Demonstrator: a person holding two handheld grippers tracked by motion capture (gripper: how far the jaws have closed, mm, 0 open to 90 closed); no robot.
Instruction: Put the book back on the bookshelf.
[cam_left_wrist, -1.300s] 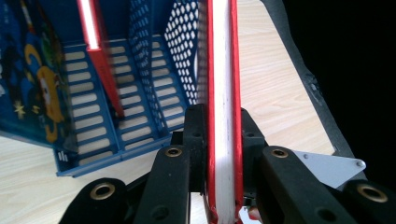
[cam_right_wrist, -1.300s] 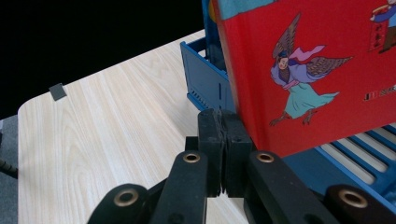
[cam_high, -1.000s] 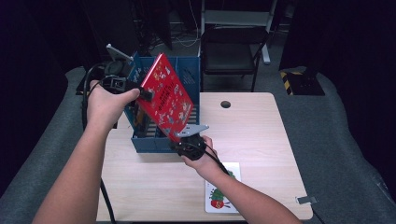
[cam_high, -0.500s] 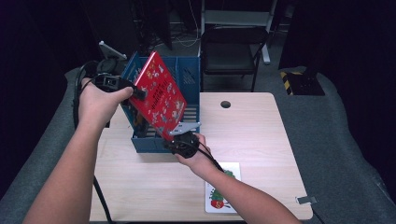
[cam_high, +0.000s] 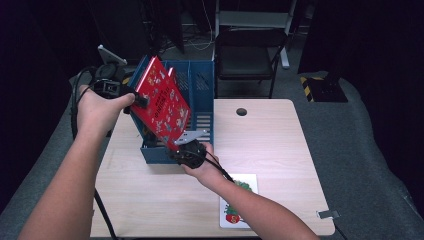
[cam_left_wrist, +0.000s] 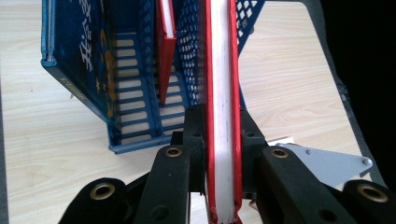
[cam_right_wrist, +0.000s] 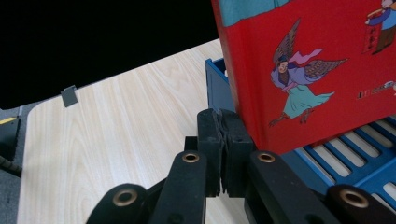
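Note:
A red picture book (cam_high: 161, 102) hangs tilted above the blue slotted file rack (cam_high: 202, 87). My left gripper (cam_high: 140, 101) is shut on its upper left edge. In the left gripper view the jaws (cam_left_wrist: 223, 116) clamp the book's (cam_left_wrist: 222, 65) covers, with its white pages between them. My right gripper (cam_high: 176, 148) is at the book's lowest corner, at the rack's front. In the right gripper view it (cam_right_wrist: 223, 126) is shut, pads together on nothing, with the book's (cam_right_wrist: 308, 70) corner right beside one pad. The rack (cam_left_wrist: 140, 121) holds another red book (cam_left_wrist: 166, 51) and a blue one (cam_left_wrist: 79, 46).
A flat picture card (cam_high: 239, 200) lies near the table's (cam_high: 280, 150) front edge, by my right forearm. A round hole (cam_high: 241, 111) is in the tabletop to the right of the rack. A dark chair (cam_high: 250, 55) stands behind the table. A small grey clip (cam_high: 325, 214) sits at the front right corner.
The red book has shifted left and sunk lower over the rack, held by the left gripper. The right gripper has moved left with its bottom corner.

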